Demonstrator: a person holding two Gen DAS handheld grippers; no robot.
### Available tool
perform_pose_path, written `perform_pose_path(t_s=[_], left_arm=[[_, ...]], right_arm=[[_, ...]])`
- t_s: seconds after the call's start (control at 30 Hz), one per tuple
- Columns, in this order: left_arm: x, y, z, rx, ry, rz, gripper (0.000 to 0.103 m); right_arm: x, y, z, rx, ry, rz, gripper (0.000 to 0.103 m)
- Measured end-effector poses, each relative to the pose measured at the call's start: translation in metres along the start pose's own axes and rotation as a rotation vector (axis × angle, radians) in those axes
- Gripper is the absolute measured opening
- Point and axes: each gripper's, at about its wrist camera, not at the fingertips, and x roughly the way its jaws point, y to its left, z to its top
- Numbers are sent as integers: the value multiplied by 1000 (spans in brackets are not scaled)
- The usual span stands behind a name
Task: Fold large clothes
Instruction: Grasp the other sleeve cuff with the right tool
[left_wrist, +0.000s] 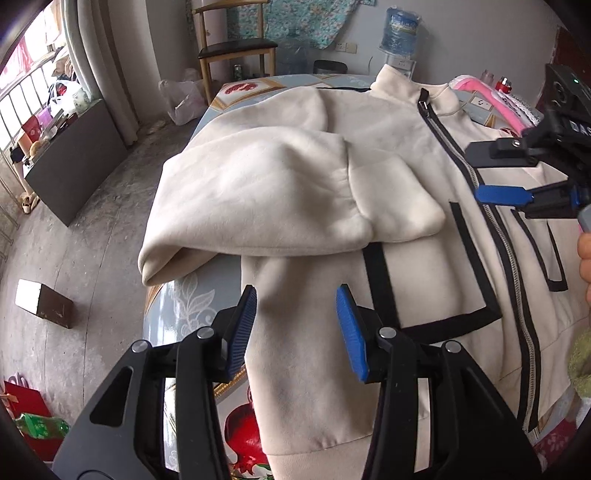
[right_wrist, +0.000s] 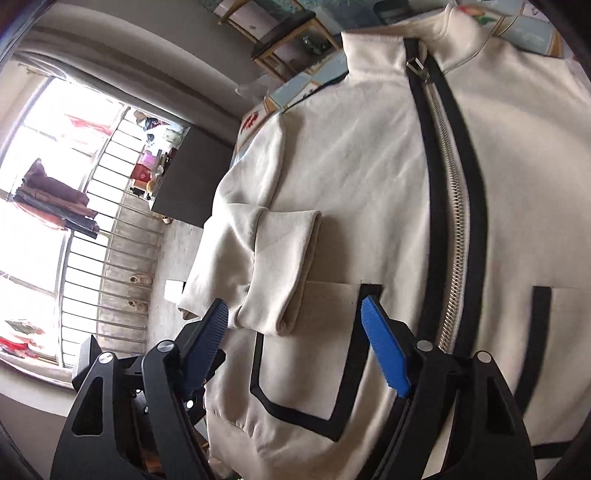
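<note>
A cream zip-up jacket (left_wrist: 388, 122) with black trim lies front up on the table, its collar at the far end. One sleeve (left_wrist: 258, 184) is folded across the chest, with its cuff near the black-edged pocket. My left gripper (left_wrist: 297, 295) hovers open over the jacket's lower left part, nothing between its blue pads. My right gripper (left_wrist: 474, 171) reaches in from the right near the zipper (left_wrist: 498, 229), its fingers apart. In the right wrist view the right gripper (right_wrist: 295, 306) stands open above the folded sleeve (right_wrist: 273, 258) and the pocket, left of the zipper (right_wrist: 458, 221). The pads press on no cloth.
The table's flowered cloth (left_wrist: 177, 314) shows at the left edge, where the sleeve hangs over. A pink item (left_wrist: 495, 99) lies at the far right. A chair (left_wrist: 236, 48), a water bottle (left_wrist: 400, 31), a dark cabinet (left_wrist: 77, 166) and a box (left_wrist: 44, 302) stand around.
</note>
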Motion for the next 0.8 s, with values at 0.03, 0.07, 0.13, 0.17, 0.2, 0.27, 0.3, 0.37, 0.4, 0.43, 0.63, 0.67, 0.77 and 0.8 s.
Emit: perform_pose_path(t_s=[0.03,0.07,0.13,0.17,0.2,0.27,0.3,0.37,0.4,0.43,0.63,0.67,0.77,0.8], left_arm=[[1,1,-2,2,0,12,43],[3,2,-3,2,0,21,43],[5,5,-4,-4,-1,33,43],[6,7,-4,-7,-3,37,43],[7,9,-3,-14,-1,39,43],[12,15,-3,-35,5,42,43],[15,18,-2,-47,12,39,43],[17,22,-2,-69,5,30,42],[17,23,-1,-69,2,37,42],[18,22,0,-67,-1,40,41],[20,17,6,-46,4,47,29],[20,16,5,-41,6,51,28],[19,13,5,-25,12,67,27],[19,12,5,-22,14,71,27]], right_arm=[[10,0,5,8,18,4,63],[17,0,9,15,32,1,61],[35,2,17,4,57,-27,53],[43,4,20,-4,66,-46,51],[46,5,22,-16,56,-49,47],[53,11,26,-43,65,-72,38],[59,15,25,-55,80,-74,29],[66,23,23,-85,106,-90,17],[70,30,20,-122,100,-120,12],[71,37,19,-152,91,-136,7],[20,71,43,-187,-61,-43,5],[5,74,51,-183,-102,-23,5],[-49,74,67,-172,-239,-17,5],[-67,68,70,-163,-279,-24,5]])
